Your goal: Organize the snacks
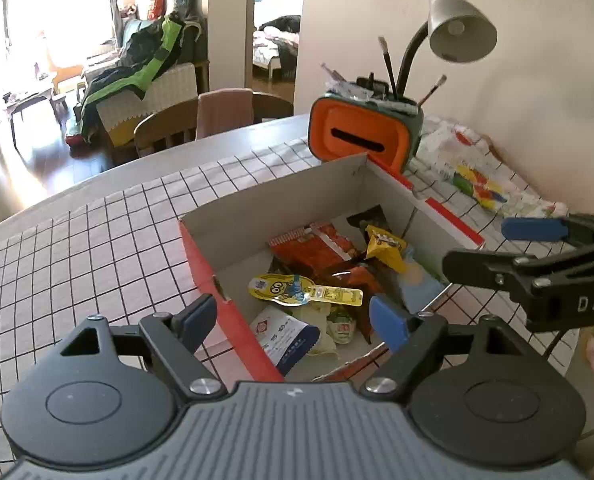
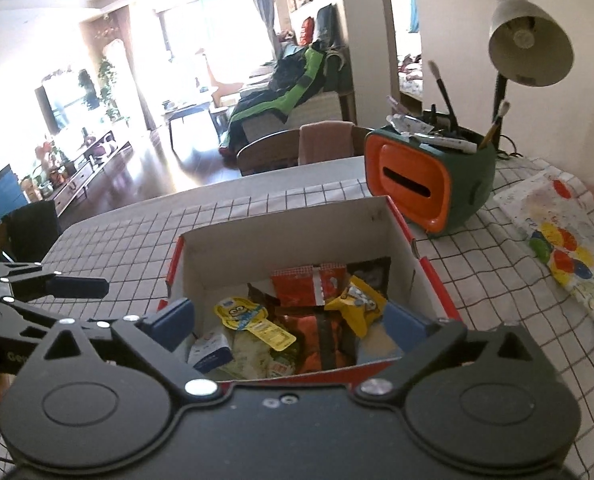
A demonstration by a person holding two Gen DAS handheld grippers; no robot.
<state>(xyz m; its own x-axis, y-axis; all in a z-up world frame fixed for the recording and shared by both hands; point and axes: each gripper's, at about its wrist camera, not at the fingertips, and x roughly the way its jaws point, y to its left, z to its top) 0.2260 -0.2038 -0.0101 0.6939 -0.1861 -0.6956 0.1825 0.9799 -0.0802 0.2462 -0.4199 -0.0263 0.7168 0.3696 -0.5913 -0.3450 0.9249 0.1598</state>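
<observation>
A cardboard box (image 1: 277,200) (image 2: 289,232), red outside and white inside, stands open on the checked tablecloth. In it lie a yellow cartoon pouch (image 1: 285,288) (image 2: 241,312), orange packets (image 1: 313,246) (image 2: 309,284), a yellow packet (image 1: 385,246) (image 2: 357,304) and a white-and-blue packet (image 1: 289,334) (image 2: 211,350). My left gripper (image 1: 293,318) hovers open over the box's near left corner, holding nothing. My right gripper (image 2: 289,324) hangs open above the box's near edge, also empty. It shows in the left wrist view (image 1: 497,248) at the box's right side.
An orange-and-green desk organizer (image 1: 357,136) (image 2: 413,184) with brushes stands just behind the box. A grey desk lamp (image 1: 457,24) (image 2: 529,44) rises behind it by the wall. A colourful printed bag (image 1: 469,168) (image 2: 565,248) lies at the right. Chairs (image 1: 169,128) stand beyond the table's far edge.
</observation>
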